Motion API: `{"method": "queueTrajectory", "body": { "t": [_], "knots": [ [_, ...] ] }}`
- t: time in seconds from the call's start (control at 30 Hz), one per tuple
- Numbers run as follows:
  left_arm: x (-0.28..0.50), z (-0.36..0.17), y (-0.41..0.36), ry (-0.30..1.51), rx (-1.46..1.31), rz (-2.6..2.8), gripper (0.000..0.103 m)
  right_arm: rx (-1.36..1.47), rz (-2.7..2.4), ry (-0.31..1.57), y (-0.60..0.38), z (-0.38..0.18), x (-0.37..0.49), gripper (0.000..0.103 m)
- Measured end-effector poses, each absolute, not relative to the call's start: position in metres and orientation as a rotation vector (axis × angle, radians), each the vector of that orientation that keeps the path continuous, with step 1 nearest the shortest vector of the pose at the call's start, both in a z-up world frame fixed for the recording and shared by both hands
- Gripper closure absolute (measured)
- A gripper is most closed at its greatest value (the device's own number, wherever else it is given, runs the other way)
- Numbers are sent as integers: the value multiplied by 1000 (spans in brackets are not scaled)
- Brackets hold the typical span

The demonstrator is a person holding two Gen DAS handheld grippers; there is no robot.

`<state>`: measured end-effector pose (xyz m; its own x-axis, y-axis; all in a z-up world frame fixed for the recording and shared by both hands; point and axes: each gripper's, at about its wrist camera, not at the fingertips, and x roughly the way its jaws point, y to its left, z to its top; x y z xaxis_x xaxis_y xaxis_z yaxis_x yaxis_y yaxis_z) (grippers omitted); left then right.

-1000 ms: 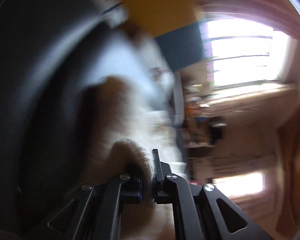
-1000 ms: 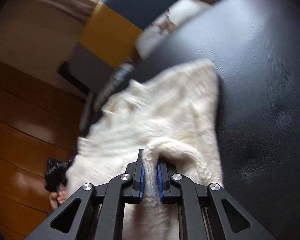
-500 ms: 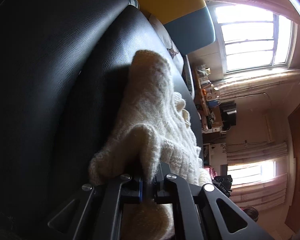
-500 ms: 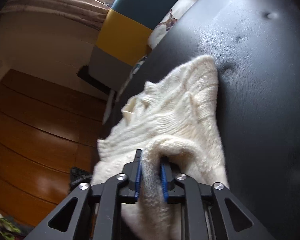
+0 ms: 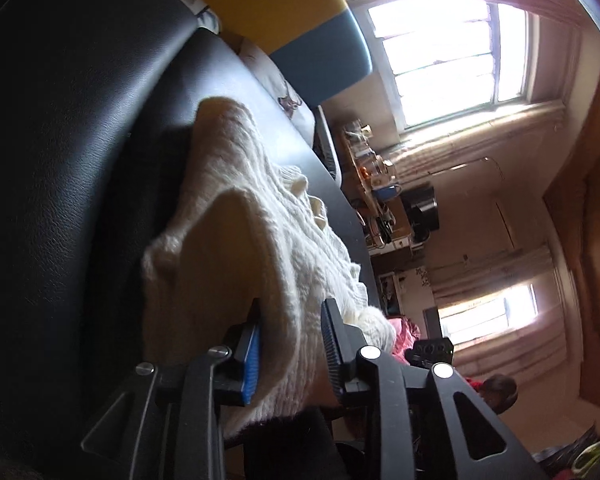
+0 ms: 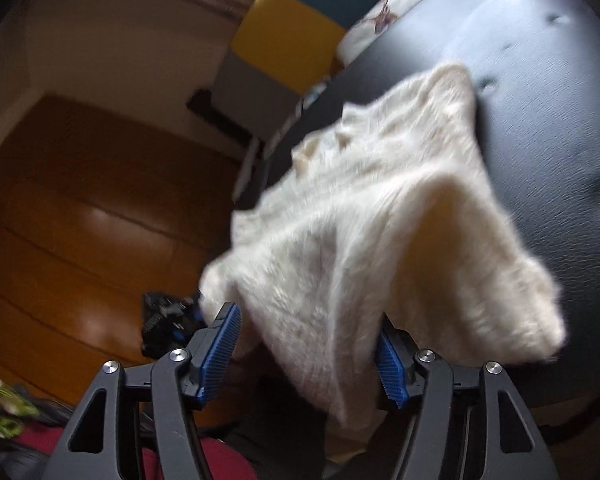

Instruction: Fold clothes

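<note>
Sweater [image 5: 260,240]: cream, chunky knit, lying in a loose fold on a black leather cushion [image 5: 80,160]; one hem corner stands peaked up off the surface, the rest spreads away toward the cushion's far edge. Right view shows the same garment [image 6: 380,220], blurred, draped over the cushion [image 6: 540,80] with its near edge hanging between the fingers.

Left gripper [image 5: 290,344]: black frame, blue ribbed pad on the inner face of one finger. Fingers spread apart, knit fabric lying loose in the gap between them; no pinch visible.

Right gripper [image 6: 308,352]: black frame, blue ribbed pads on both fingers. Fingers spread wide, a fold of the sweater hanging between them; whether the pads touch the wool cannot be told through the blur.

Other gripper unit [image 6: 168,328]: black with blue detail, seen low in the right view, just beside the sweater's edge.

Cushion surface: black, grained, tufted with dimples on the right-view side.

Block-colour panel [image 6: 300,40]: yellow, teal and grey sections, standing beyond the cushion's far end; also in the left view [image 5: 300,32].

Patterned pale fabric [image 6: 384,20]: at the cushion's far end, near the panel.

Wood floor [image 6: 80,220]: brown, glossy planks, beside the cushion.

Cluttered shelf [image 5: 376,184]: small items, indistinct, against the far wall.

Windows [image 5: 440,60]: bright, curtained; a second, smaller one further along.
</note>
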<state>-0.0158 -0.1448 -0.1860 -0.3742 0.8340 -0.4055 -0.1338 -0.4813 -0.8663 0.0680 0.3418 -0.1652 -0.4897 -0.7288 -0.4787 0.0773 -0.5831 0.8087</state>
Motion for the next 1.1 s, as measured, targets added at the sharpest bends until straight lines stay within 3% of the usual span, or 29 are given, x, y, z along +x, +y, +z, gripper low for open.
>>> {"method": "queueTrajectory", "body": {
  "t": [0.1, 0.3, 0.4, 0.47, 0.5, 0.53, 0.57, 0.87, 1.1],
  "knots": [
    [-15, -187, -139, -973, -1207, 1925, 76, 1271, -2100, -855, 319, -172, 49, 38],
    [0, -194, -158, -1003, -1207, 1940, 76, 1207, -2101, -830, 310, -169, 56, 42],
    [3, -195, -150, -894, -1249, 2022, 76, 1238, -2117, -798, 298, -175, 41, 42],
    [3, -192, -138, -798, -1269, 2067, 76, 1266, -2149, -763, 292, -179, 35, 52],
    [5, -186, -130, -710, -1257, 2105, 79, 1275, -2176, -738, 291, -177, 33, 66],
    [8, -181, -124, -633, -1241, 2118, 85, 1279, -2197, -715, 291, -174, 33, 81],
    [11, -177, -121, -611, -1229, 2098, 97, 1280, -2214, -694, 291, -171, 33, 84],
    [8, -149, -143, -897, -997, 1873, 96, 1085, -2194, -752, 303, -131, 14, 84],
    [-46, -124, -141, -960, -904, 1883, 96, 1008, -2246, -858, 329, -120, -41, 84]
  ]
}}
